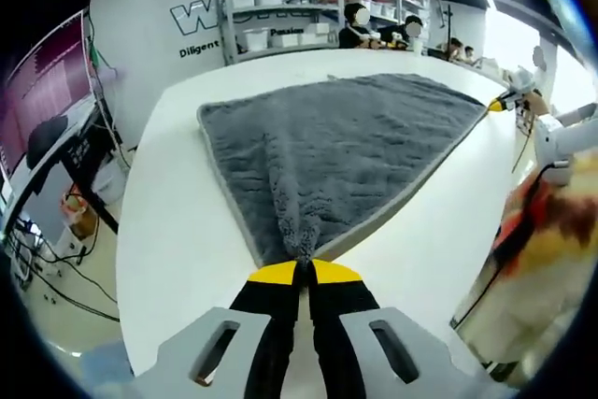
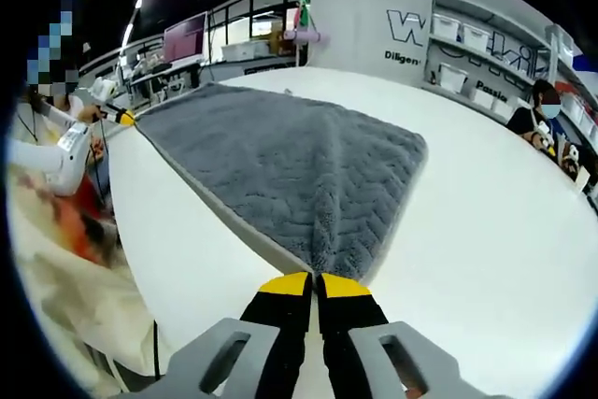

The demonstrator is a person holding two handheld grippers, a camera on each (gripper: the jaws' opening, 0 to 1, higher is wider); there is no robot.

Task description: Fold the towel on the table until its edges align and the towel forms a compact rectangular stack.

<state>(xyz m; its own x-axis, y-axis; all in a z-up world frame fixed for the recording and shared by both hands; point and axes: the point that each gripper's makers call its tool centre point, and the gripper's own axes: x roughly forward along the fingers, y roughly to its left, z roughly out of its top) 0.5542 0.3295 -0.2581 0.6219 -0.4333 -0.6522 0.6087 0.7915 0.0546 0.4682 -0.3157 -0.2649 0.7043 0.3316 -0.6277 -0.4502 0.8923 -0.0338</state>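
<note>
A grey plush towel (image 1: 346, 147) lies spread on the white table (image 1: 177, 221). My left gripper (image 1: 301, 273) is shut on its near corner, and the cloth bunches into a ridge from the yellow tips. In the same view my right gripper (image 1: 500, 103) pinches the towel's far right corner. In the right gripper view the towel (image 2: 271, 165) fans out from my right gripper (image 2: 316, 279), shut on its corner. The left gripper (image 2: 121, 117) holds the far left corner there. The towel is pulled taut along the edge between the two held corners.
Shelves with white bins (image 1: 280, 7) stand behind the table, with seated people (image 1: 360, 30) beside them. A monitor (image 1: 47, 81) and cables sit off the table's left side. The person's sleeve (image 2: 47, 161) is at the table edge. Bare table (image 2: 467, 249) lies right of the towel.
</note>
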